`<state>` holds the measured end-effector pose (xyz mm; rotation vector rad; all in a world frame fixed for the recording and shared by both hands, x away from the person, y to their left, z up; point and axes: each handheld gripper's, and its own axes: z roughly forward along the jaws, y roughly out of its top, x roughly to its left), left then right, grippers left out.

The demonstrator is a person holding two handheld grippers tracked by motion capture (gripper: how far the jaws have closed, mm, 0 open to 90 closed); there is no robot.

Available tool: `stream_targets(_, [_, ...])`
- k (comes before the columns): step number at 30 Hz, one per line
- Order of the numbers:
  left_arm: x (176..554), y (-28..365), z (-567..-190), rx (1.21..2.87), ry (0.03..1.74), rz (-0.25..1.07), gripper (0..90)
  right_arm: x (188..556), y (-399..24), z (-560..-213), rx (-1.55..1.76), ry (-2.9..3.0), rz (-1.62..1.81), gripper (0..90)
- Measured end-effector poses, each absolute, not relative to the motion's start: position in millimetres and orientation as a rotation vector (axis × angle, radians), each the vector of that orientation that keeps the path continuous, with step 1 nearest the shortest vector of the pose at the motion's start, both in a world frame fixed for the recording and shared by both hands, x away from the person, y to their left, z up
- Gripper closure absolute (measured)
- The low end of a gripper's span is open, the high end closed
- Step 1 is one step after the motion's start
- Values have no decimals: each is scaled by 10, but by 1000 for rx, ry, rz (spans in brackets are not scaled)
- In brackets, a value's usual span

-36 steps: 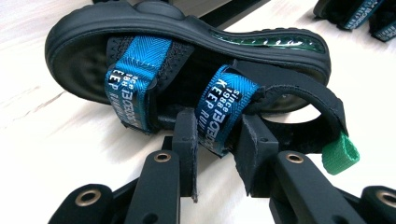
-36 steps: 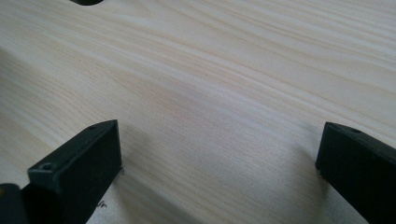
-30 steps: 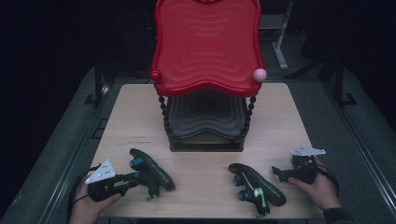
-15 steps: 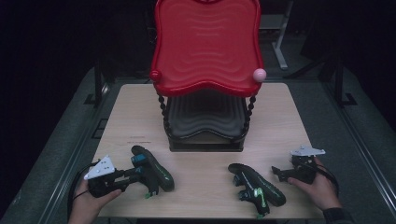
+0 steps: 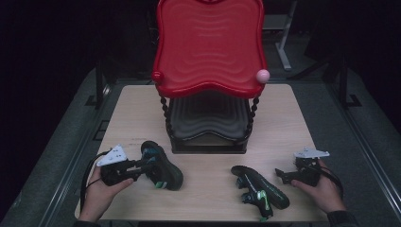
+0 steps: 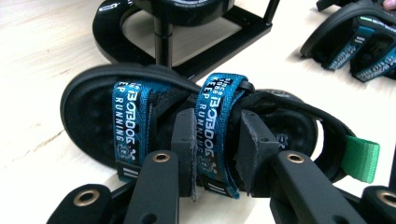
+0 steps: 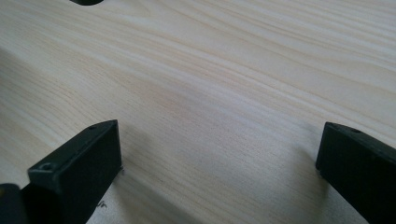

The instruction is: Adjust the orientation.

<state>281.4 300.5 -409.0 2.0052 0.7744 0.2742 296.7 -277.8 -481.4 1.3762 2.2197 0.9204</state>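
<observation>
Gripping the rear strap (image 6: 215, 135) of the left sandal (image 5: 161, 165), my left gripper (image 5: 142, 165) has its jaws narrowed onto the blue webbing, pads pressing it from both sides. That sandal sits at the near left of the worktop (image 5: 142, 113), just in front of the two-tier rack (image 5: 208, 94), tipped up on its edge in my grip. I judge this as the lifting step: the hold is made, and the shoe is ready to travel to the rack. The next move calls for raising it clear of the worktop and of the rack's black base (image 6: 233, 37), then carrying it up toward a tray without letting it swing on the soft strap. My right gripper (image 5: 288, 175) rests at the near right, jaws spread wide with nothing but bare wood between them. The second sandal (image 5: 260, 189) lies just beside it, on its side, untouched.
</observation>
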Motion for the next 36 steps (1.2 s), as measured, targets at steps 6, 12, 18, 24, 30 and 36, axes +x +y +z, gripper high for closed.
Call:
stream_targets(6, [2941, 2889, -4095, 1998, 787, 259, 692, 2967, -2778, -4814, 1376, 2220, 920, 0])
stream_targets(12, [3041, 2802, -4110, 1997, 799, 249, 692, 2966, -2778, -4814, 1377, 2220, 920, 0])
stream_targets(18, [3138, 2704, -4144, 1996, 815, 243, 690, 2967, -2778, -4814, 1377, 2220, 920, 0])
stream_targets(24, [3203, 2627, -4180, 1995, 829, 237, 679, 2966, -2778, -4814, 1377, 2220, 920, 0])
stream_targets(30, [3211, 2616, -4179, 1977, 830, 240, 643, 2967, -2778, -4814, 1376, 2220, 920, 0])
stream_targets(36, [3100, 2631, -3963, 1926, 784, 247, 597, 2967, -2778, -4814, 1376, 2220, 920, 0])
